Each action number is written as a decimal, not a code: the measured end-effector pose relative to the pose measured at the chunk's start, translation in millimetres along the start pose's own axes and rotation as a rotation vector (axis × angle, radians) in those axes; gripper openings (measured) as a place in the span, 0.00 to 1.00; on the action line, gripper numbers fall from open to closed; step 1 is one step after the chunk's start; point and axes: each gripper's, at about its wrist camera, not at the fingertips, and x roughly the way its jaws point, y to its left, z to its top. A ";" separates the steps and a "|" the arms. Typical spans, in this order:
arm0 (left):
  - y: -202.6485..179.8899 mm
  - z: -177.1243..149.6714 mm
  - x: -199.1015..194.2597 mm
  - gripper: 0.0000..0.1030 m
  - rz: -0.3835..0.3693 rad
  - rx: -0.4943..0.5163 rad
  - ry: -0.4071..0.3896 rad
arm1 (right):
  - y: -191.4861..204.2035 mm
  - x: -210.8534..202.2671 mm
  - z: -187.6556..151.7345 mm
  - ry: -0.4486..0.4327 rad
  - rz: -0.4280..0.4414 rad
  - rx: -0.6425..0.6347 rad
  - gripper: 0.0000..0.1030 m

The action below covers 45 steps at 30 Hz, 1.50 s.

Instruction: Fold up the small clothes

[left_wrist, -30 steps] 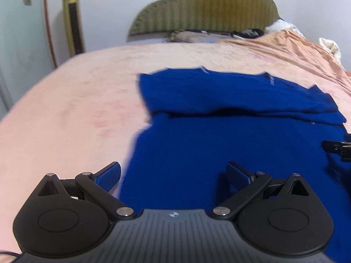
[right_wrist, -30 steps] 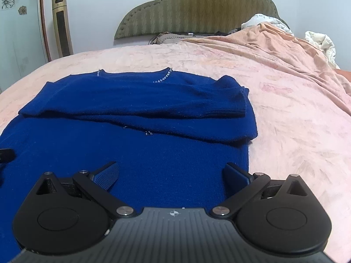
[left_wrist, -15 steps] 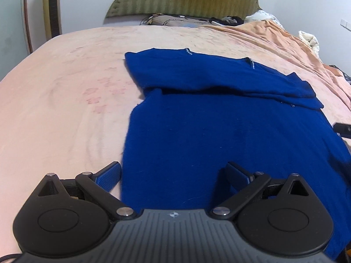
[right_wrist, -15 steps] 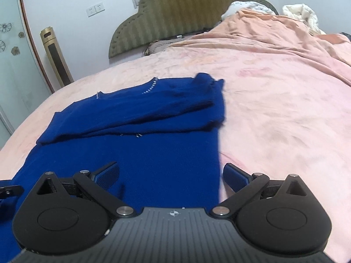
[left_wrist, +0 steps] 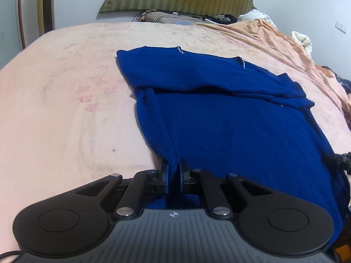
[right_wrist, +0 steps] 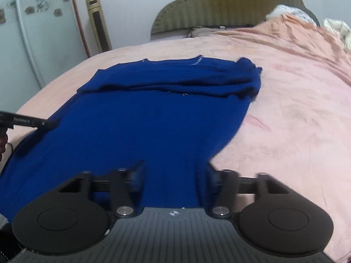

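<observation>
The blue sweater [left_wrist: 230,118] lies flat on the bed [left_wrist: 65,100], which is covered with a peach blanket, and its top part at twelve o'clock is already folded down over the body, so a thick band runs across from nine to three o'clock. Small shiny beads mark the neckline on this band. In the left wrist view the left gripper [left_wrist: 174,173] sits at six o'clock, and its jaws are pressed together on the lower left corner of the sweater; the knit rises from the pads as a narrow ridge toward eleven o'clock. In the right wrist view the right gripper [right_wrist: 175,175] is also at six o'clock, over the lower right edge of the sweater [right_wrist: 153,120]. Its jaws are closing, the blue cloth lies between them, and the fingers are blurred, so I cannot tell if the pads already press on it; they seem to stand apart. The left gripper's black finger [right_wrist: 28,121] enters this view at nine o'clock and touches the sweater's left edge. At twelve o'clock an olive green headboard [right_wrist: 230,2] stands against the white wall, and a gold tower fan [right_wrist: 98,24] stands at eleven o'clock beside the bed.
</observation>
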 end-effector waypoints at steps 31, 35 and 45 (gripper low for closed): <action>-12.5 41.5 0.4 0.77 0.279 0.046 -0.165 | -65.2 18.4 59.2 -0.117 -0.201 0.178 0.38; -38.1 18.8 -4.8 0.77 0.298 0.101 -0.139 | -58.2 7.5 33.3 -0.075 -0.141 0.197 0.47; -65.9 -9.1 12.7 0.77 0.397 0.146 -0.082 | -2.5 3.7 12.8 -0.072 -0.358 -0.070 0.78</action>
